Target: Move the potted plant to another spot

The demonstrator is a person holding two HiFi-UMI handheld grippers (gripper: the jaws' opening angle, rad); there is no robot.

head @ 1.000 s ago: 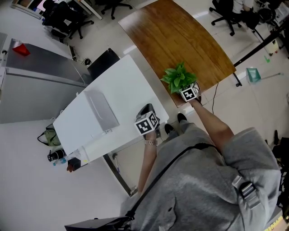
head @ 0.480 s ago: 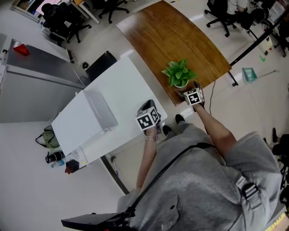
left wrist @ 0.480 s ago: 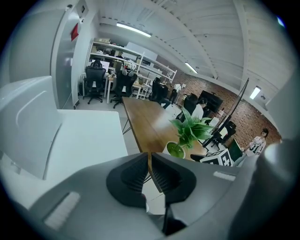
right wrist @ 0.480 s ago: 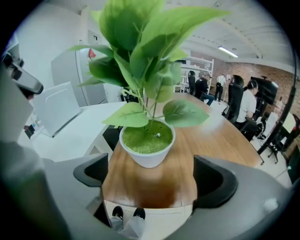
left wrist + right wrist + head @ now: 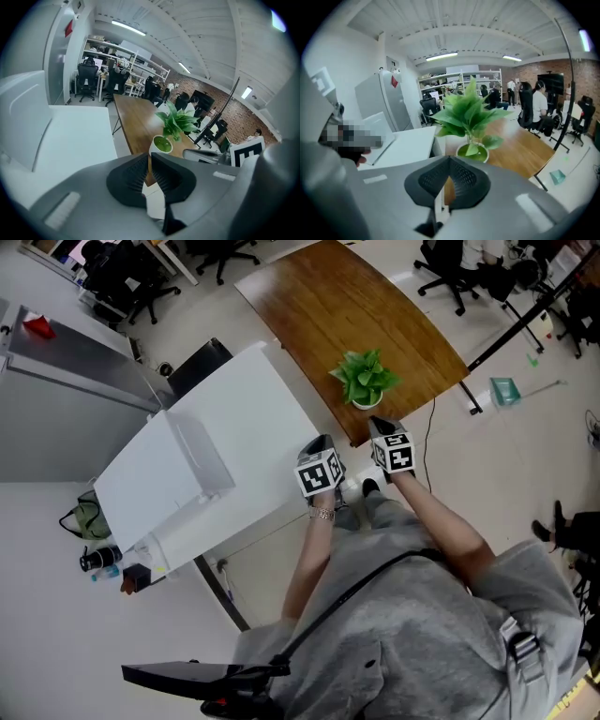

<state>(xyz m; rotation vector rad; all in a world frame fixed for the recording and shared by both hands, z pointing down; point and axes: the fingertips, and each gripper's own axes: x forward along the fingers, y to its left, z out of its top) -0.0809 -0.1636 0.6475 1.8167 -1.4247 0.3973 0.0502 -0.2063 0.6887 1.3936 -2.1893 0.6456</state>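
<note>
The potted plant [image 5: 366, 381], green leaves in a small white pot, stands upright near the front edge of the brown wooden table [image 5: 375, 306]. My right gripper [image 5: 378, 427] hangs just short of that edge, apart from the pot, with its jaws shut on nothing. In the right gripper view the plant [image 5: 468, 115] rises straight beyond the right gripper [image 5: 449, 162]. My left gripper [image 5: 323, 444] hovers at the white table's [image 5: 216, 418] near corner, jaws shut and empty. The left gripper view has the pot [image 5: 161, 144] just past the left gripper [image 5: 149, 157].
A clear tray [image 5: 199, 460] lies on the white table. A grey cabinet [image 5: 75, 362] and a black bin [image 5: 192, 367] stand to the left. Office chairs [image 5: 450, 273] ring the wooden table's far side. A bag [image 5: 80, 519] and a teal dustpan [image 5: 503, 390] lie on the floor.
My right gripper has drawn back from the pot toward the person, leaving the plant standing on the wooden table. The left gripper has shifted right toward the white table's corner.
</note>
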